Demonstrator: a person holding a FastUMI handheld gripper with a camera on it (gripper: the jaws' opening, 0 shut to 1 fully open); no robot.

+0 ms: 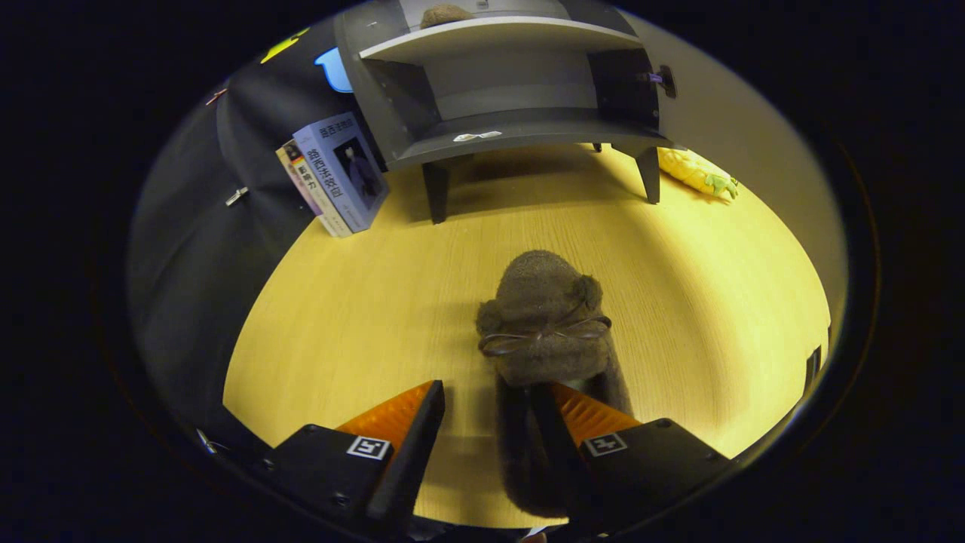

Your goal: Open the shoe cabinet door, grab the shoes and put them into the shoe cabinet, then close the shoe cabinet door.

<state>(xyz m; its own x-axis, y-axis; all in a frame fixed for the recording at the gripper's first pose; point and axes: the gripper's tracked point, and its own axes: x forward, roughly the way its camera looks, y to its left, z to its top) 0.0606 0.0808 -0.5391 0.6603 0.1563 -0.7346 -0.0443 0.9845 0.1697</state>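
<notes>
Gripper (486,396): fingers spread apart, clasping nothing, poised low over the wooden floor (362,317).
Slipper (544,320): brown and fuzzy with a bow, just ahead of the fingers; its heel end runs back between them, against the right finger.
Shoe cabinet (513,83): well beyond, door open, another brown slipper (446,13) on its upper shelf.
Books (335,177): leaning left of the cabinet.
Yellow plush toy (697,173): right of the cabinet.

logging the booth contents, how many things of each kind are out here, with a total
slippers: 2 (one between the tongs on the table, at; one on top of the cabinet, at)
books: 2, leaning beside the cabinet
cabinets: 1, door open
yellow plush toys: 1
total: 6
The tongs are open.
</notes>
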